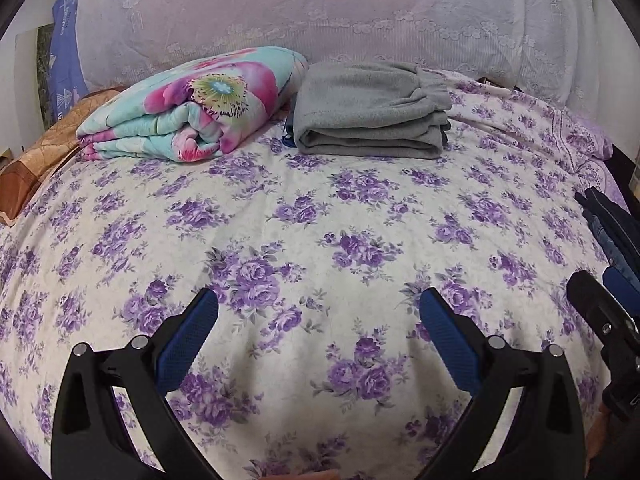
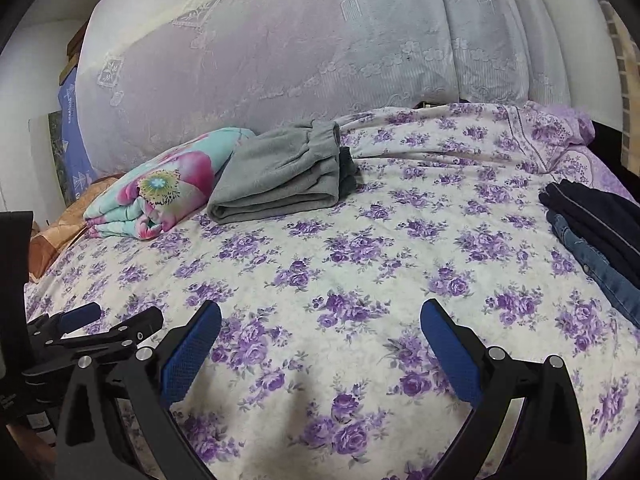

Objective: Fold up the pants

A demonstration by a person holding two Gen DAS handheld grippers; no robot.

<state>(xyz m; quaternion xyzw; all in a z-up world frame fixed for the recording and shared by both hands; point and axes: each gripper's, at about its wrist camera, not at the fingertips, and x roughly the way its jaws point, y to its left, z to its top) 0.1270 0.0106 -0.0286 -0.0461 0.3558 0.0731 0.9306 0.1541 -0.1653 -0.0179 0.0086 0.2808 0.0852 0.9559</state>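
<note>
Folded grey pants (image 1: 372, 108) lie at the far side of the bed, next to a flowered quilt; they also show in the right wrist view (image 2: 280, 172). A pile of dark and blue denim pants (image 2: 600, 236) lies at the bed's right edge, also seen at the right rim of the left wrist view (image 1: 612, 232). My left gripper (image 1: 318, 312) is open and empty above the flowered sheet. My right gripper (image 2: 320, 320) is open and empty above the sheet. The right gripper also shows at the right of the left wrist view (image 1: 604, 312), and the left gripper at the left of the right wrist view (image 2: 92, 328).
A folded teal and pink quilt (image 1: 188, 112) lies left of the grey pants. A brown pillow (image 1: 40, 160) sits at the bed's left edge. A white lace curtain (image 1: 320, 12) hangs behind the bed. The purple-flowered sheet (image 1: 304, 216) covers the bed.
</note>
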